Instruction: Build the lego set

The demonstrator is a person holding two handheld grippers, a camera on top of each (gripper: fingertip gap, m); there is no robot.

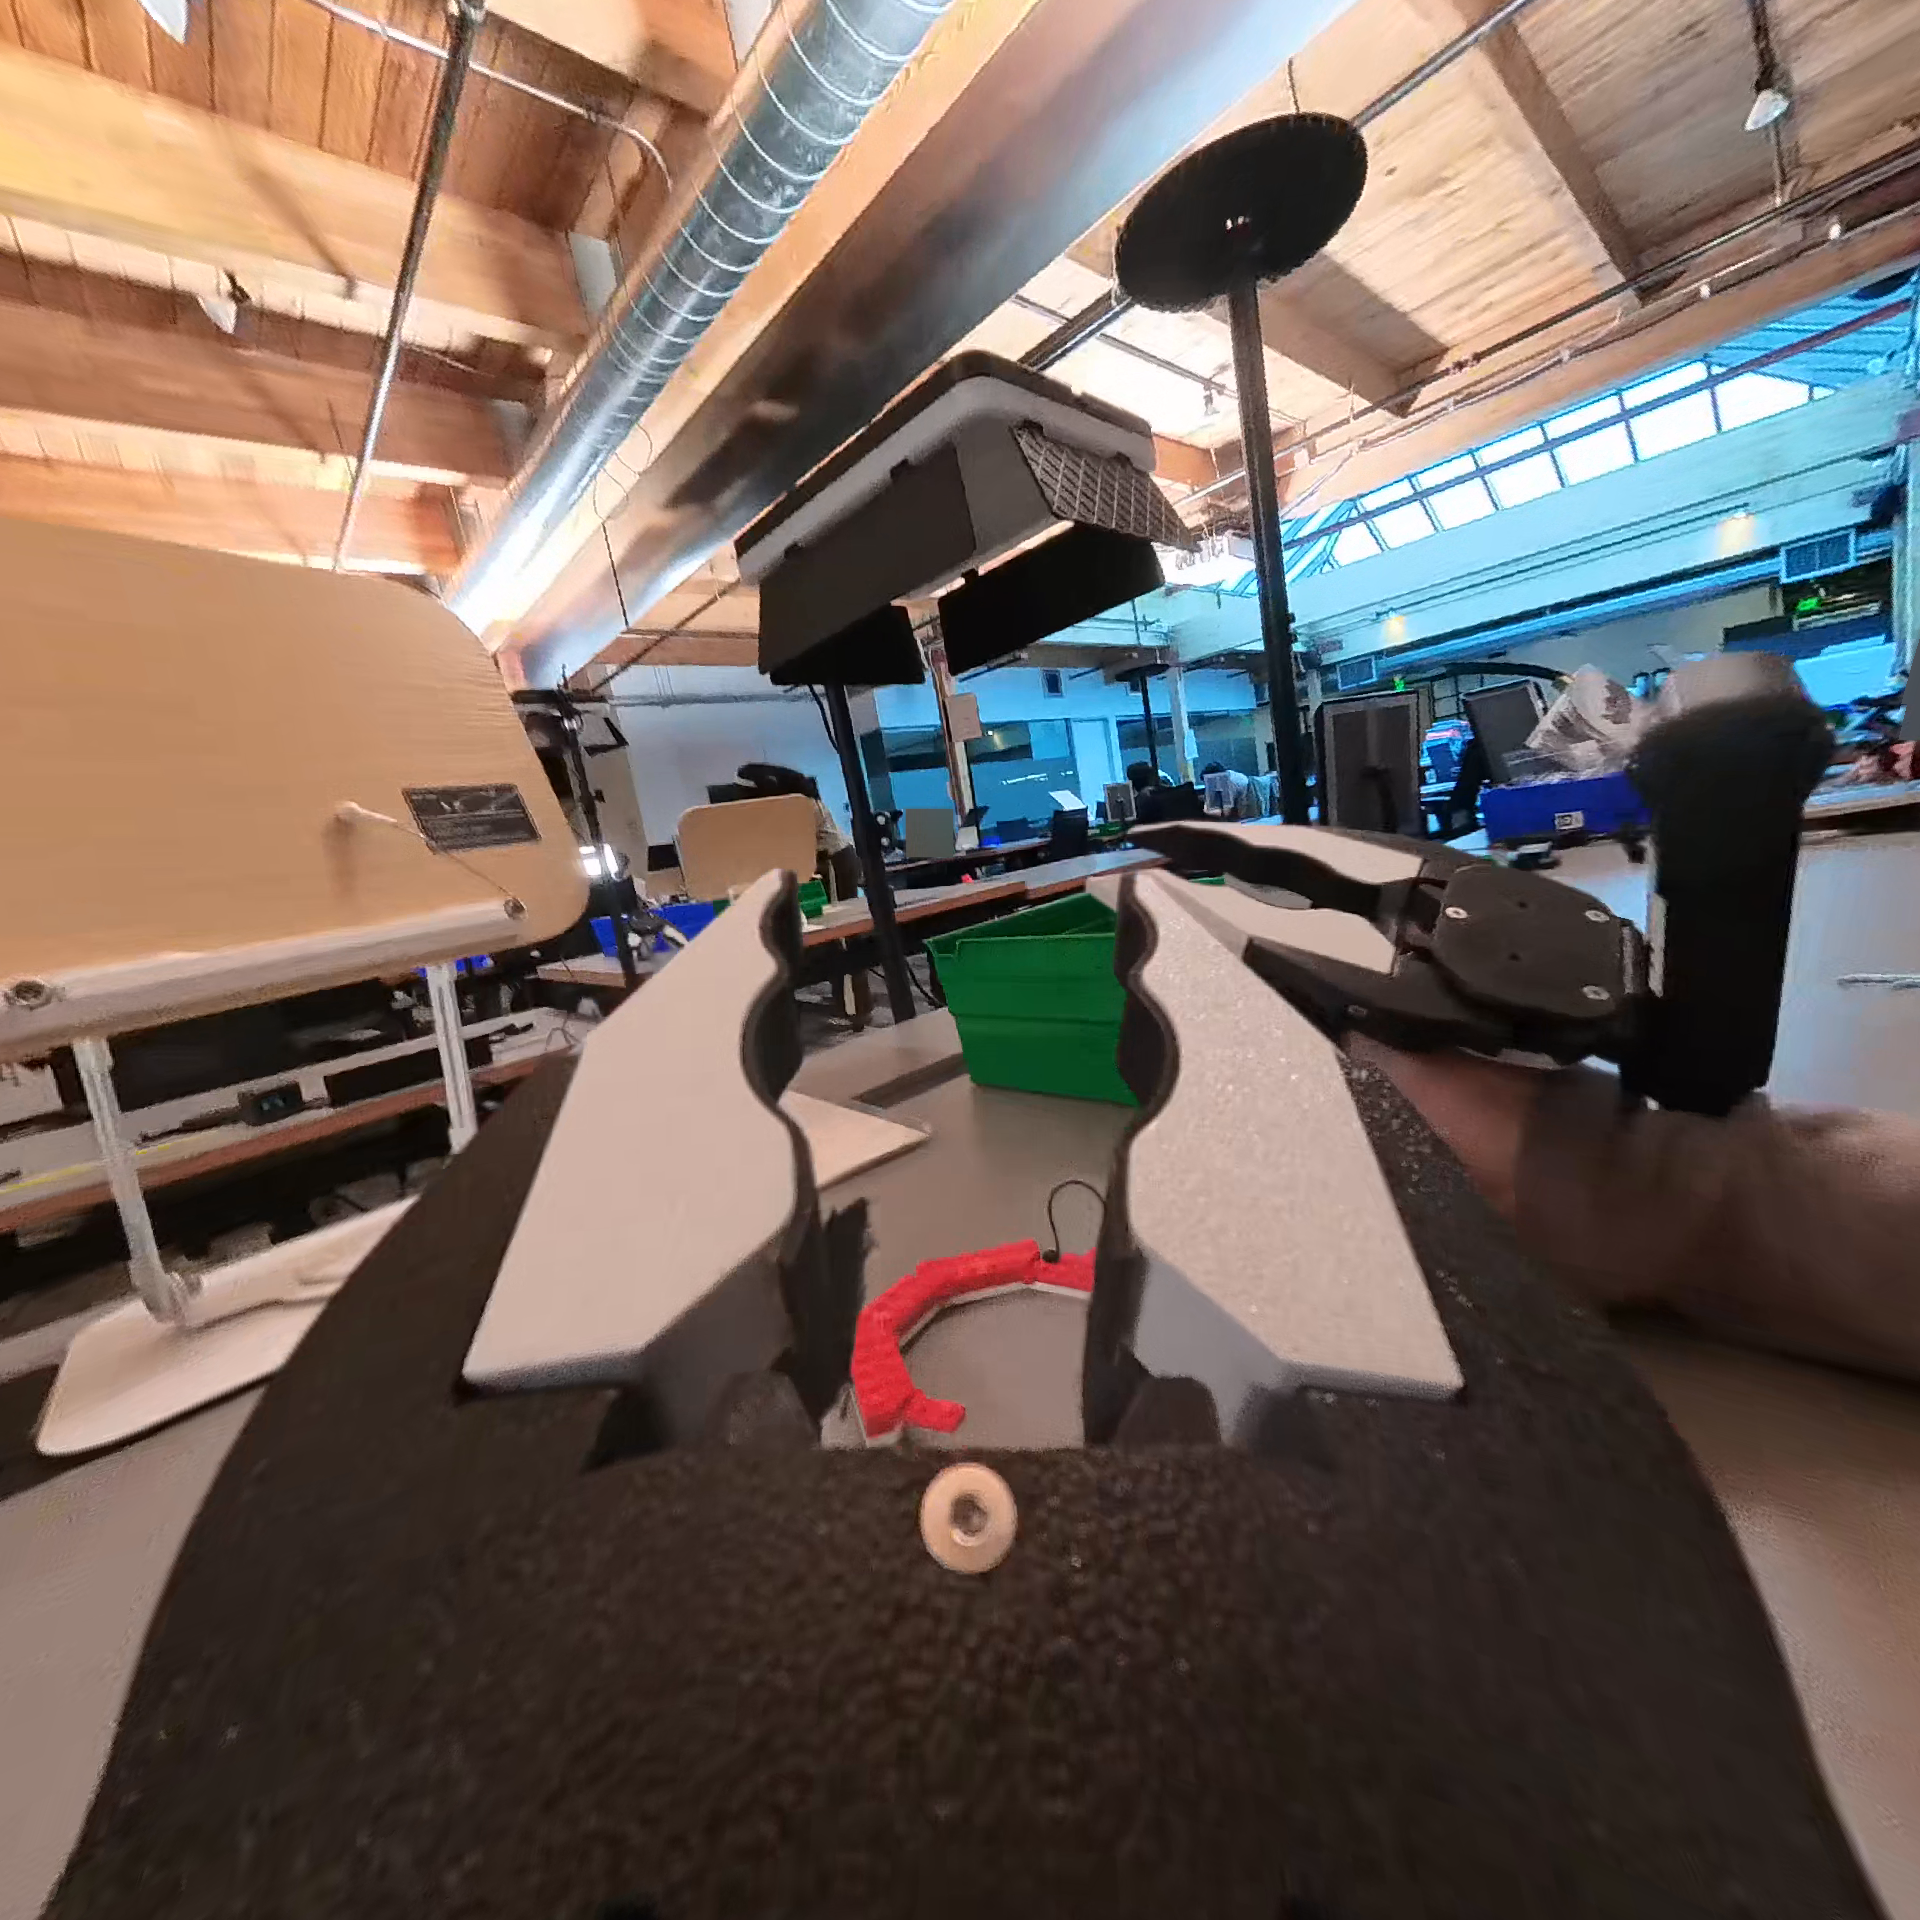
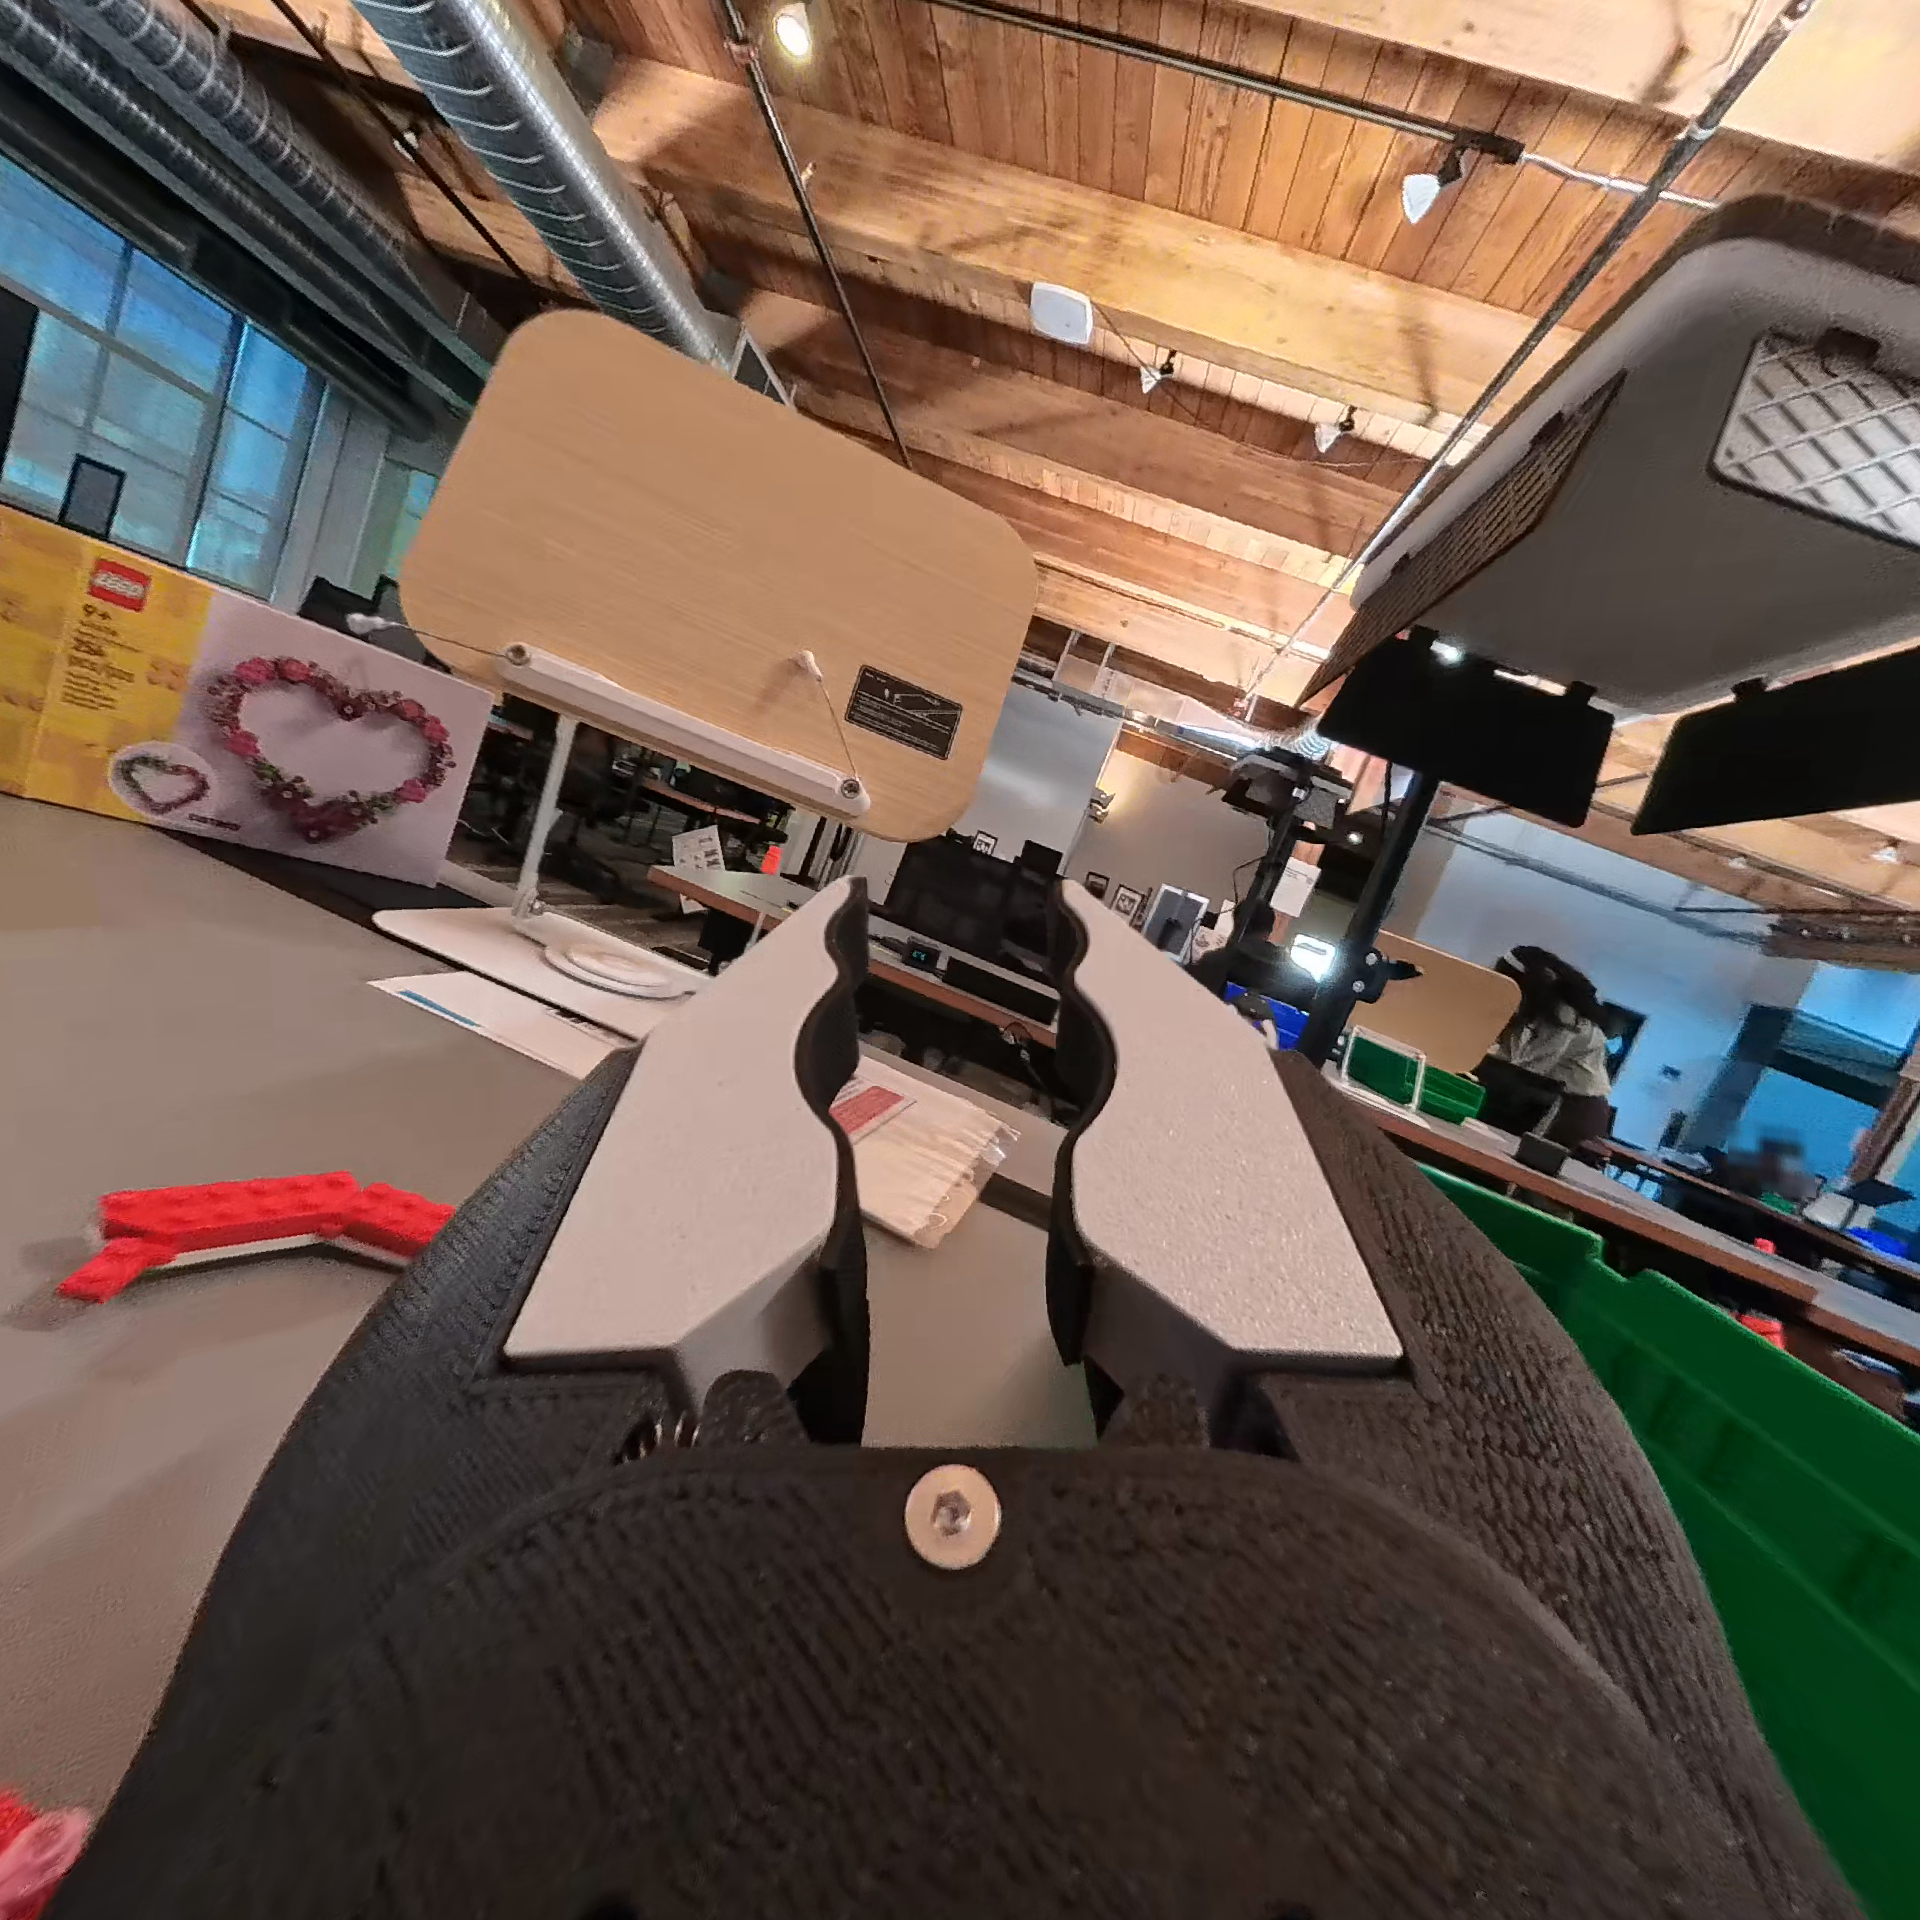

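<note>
One red lego arc [image 1: 940, 1325]: curved chain of studded plates, flat on the grey tabletop [image 1: 997, 1132], seen through the gap of the left tongs [image 1: 961, 909]. In the right wrist view, same red lego arc [image 2: 260, 1221] at lower left, clear of the right tongs [image 2: 961, 914]. One thin black piece with a small loop [image 1: 1070, 1216] touching the far end of the arc.

Left tongs: two grey fingers [image 1: 665, 1132] with black wavy pads, spread apart, released, nothing between them. Tilted upward, above the arc, not touching it.

Right tongs: two grey fingers [image 2: 717, 1164], likewise parted and released, empty. Low over the tabletop, aimed past the arc toward the stand. In the left wrist view, right tongs [image 1: 1195, 852] beyond and right of the arc, with one forearm [image 1: 1704, 1236] resting on the tabletop beneath.

Green bins [image 1: 1029, 1008]: two, stacked, beyond the arc; green bin wall [image 2: 1714, 1455] right of the right tongs.

One wooden book stand [image 2: 727, 582] on a white base, beyond the arc. One set box [image 2: 239, 717], yellow and white with a heart wreath picture, left of the stand. One clear bag of white pieces [image 2: 935, 1153] and one paper sheet [image 2: 499, 1013] between arc and stand. One overhead lamp panel [image 1: 935, 520] on a black pole, above the bins.
</note>
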